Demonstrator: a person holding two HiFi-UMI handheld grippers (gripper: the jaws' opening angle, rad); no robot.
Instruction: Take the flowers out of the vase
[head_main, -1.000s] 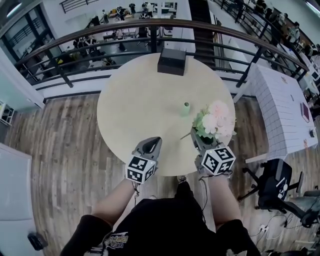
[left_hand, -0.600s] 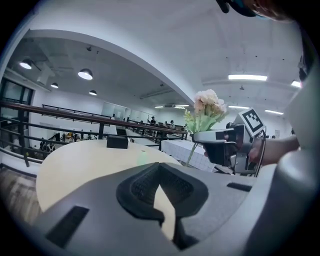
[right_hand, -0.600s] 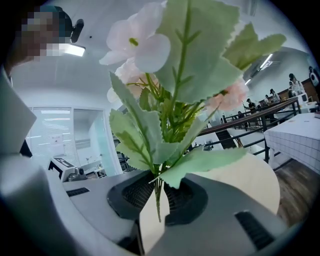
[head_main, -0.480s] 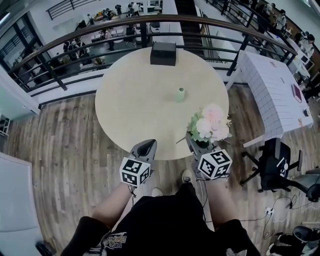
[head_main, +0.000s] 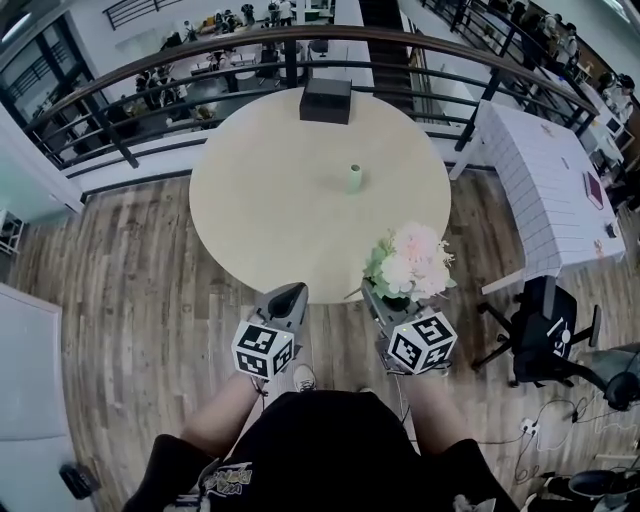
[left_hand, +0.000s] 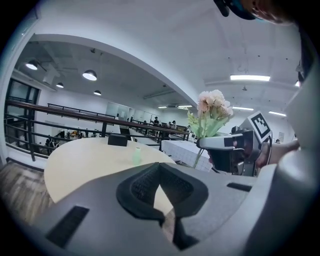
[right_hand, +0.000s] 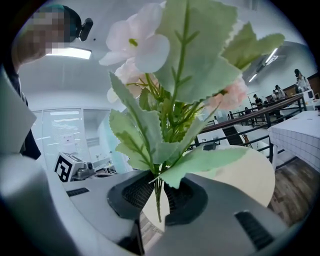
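A bunch of pale pink flowers with green leaves (head_main: 410, 262) (right_hand: 170, 85) stands upright in my right gripper (head_main: 373, 293) (right_hand: 159, 192), which is shut on the thin stems. It is off the table's near edge, over the wooden floor. The small green vase (head_main: 354, 178) (left_hand: 137, 156) stands alone near the middle of the round beige table (head_main: 260, 200). My left gripper (head_main: 291, 294) (left_hand: 161, 176) is shut with nothing in it, level with the right one. In the left gripper view, the flowers (left_hand: 211, 111) and right gripper (left_hand: 231, 145) are at the right.
A black box (head_main: 326, 100) (left_hand: 118, 140) sits at the table's far edge by a dark railing (head_main: 150, 90). A white table (head_main: 545, 190) and a black office chair (head_main: 545, 335) stand to the right. Wooden floor (head_main: 130, 290) surrounds the table.
Both grippers have drawn back from over the table's near edge to over the floor, the right one carrying the flowers. The vase stays on the table.
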